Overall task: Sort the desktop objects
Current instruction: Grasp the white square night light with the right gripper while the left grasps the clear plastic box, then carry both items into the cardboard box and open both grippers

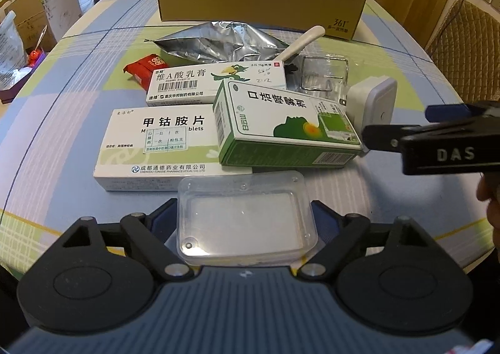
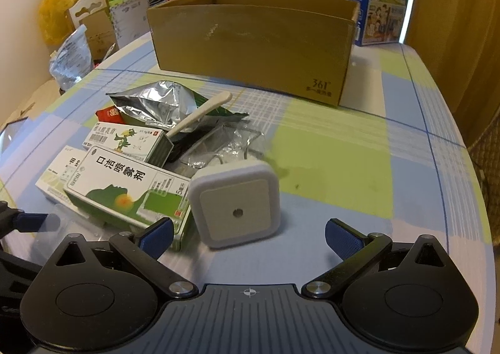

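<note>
**Clear case in the left fingers, white plug-in light lined up for the right**

The checked surface (image 2: 328, 147) carries a large open cardboard box (image 2: 253, 41) at the far side, the likely place for sorted things. Nearer, left of centre, lies the pile yet to be sorted: a crumpled foil bag (image 1: 218, 41) farthest back, then a white medicine box with a parrot on it (image 1: 215, 82), a flat white tablet box (image 1: 156, 144) at the near left, and a green-and-white spray box (image 1: 281, 126) lying across it. A white plug-in light (image 2: 234, 207) stands tilted at the right edge of the pile, touching the spray box.

The step in hand looks like two pick-ups at once. The left gripper (image 1: 247, 219) has its fingers closed against the sides of a clear plastic case (image 1: 247, 219), which sits at the near edge of the pile beside the tablet box; whether it is lifted off the surface I cannot tell. The right gripper (image 2: 248, 235) has its fingers spread wide, with the plug-in light just ahead between them, not yet touched.

Next, I judge, the right fingers need to go forward and close squarely on the light's flat sides without nudging the spray box. The case then has to be carried over the pile to the cardboard box; its smooth plastic may slip.
</note>
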Action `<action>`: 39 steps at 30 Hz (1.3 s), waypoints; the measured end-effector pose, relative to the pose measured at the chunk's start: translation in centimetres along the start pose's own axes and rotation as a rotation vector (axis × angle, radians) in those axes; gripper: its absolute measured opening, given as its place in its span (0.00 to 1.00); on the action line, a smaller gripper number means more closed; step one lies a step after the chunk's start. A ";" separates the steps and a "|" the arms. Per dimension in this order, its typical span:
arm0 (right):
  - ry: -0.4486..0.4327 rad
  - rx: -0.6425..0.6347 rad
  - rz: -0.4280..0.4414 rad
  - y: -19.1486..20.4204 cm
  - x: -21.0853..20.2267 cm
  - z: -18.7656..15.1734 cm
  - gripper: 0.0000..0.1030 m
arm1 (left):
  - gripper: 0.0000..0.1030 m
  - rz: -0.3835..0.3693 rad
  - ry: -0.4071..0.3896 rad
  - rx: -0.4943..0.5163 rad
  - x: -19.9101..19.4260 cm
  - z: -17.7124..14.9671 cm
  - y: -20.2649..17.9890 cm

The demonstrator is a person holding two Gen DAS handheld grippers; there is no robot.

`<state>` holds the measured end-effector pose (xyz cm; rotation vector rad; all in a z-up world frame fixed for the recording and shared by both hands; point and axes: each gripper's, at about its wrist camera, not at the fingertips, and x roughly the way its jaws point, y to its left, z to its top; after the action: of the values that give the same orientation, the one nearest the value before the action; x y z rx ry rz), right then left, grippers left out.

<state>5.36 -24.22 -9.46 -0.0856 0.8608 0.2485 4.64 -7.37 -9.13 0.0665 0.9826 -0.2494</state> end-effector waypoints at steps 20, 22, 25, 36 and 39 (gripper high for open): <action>-0.037 -0.117 0.014 0.5 1.2 0.8 0.60 | 0.83 -0.016 0.000 -0.006 -0.2 0.1 0.4; -0.035 -0.102 0.008 0.5 0.5 0.5 0.60 | 0.83 -0.015 -0.005 -0.006 -0.5 0.1 0.4; -0.031 -0.068 -0.008 0.3 -0.5 0.0 0.60 | 0.83 -0.017 -0.019 -0.009 -1.3 0.1 0.4; -0.043 0.040 -0.049 -0.5 -5.1 -0.8 0.60 | 0.83 -0.013 -0.089 -0.009 -4.9 1.0 0.8; -0.058 0.051 -0.055 -0.5 -6.2 -0.4 0.60 | 0.83 -0.018 -0.102 -0.008 -5.8 1.4 0.9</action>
<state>1.32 -25.95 -5.06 -0.0545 0.8055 0.1770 2.92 -5.71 -3.57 0.0372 0.8826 -0.2632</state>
